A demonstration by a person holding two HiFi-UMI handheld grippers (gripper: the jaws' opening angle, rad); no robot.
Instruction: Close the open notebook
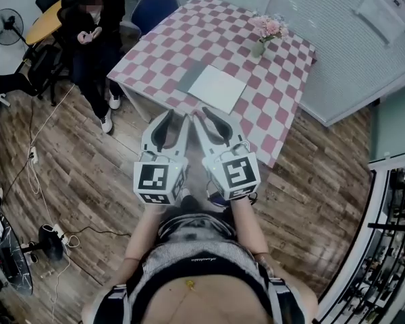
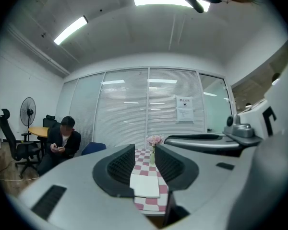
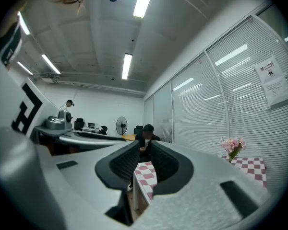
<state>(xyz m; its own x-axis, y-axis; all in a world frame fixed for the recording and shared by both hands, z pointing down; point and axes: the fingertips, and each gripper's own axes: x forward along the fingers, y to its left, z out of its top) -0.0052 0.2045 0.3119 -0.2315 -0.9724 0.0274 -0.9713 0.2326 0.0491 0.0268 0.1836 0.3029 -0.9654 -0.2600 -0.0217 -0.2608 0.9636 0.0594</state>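
- The left gripper (image 1: 177, 117) has its jaws parted with a clear gap. Its own view shows nothing between them, only the notebook (image 2: 145, 185) framed far beyond the tips.
- The right gripper (image 1: 204, 113) is likewise open and empty. Through its gap show the table's near corner and a seated person (image 3: 145, 131) well behind it.
- Both grippers are held level and side by side, tips aimed at the table (image 1: 209, 32). That looks like a ready stance, with the jaws left open so that either tip can catch a cover edge.
- The notebook (image 1: 216, 88) lies flat on the checked cloth near the table's front edge, well apart from both grippers. Its white page faces up, and a grey leaf lies to the left, probably the cover, though from this height that is uncertain.
- A vase of pink flowers (image 1: 264, 36) stands farther back, clear of the notebook, so folding the cover over should not disturb it.
- Closing is not yet begun, and reaching the notebook is the step in hand.
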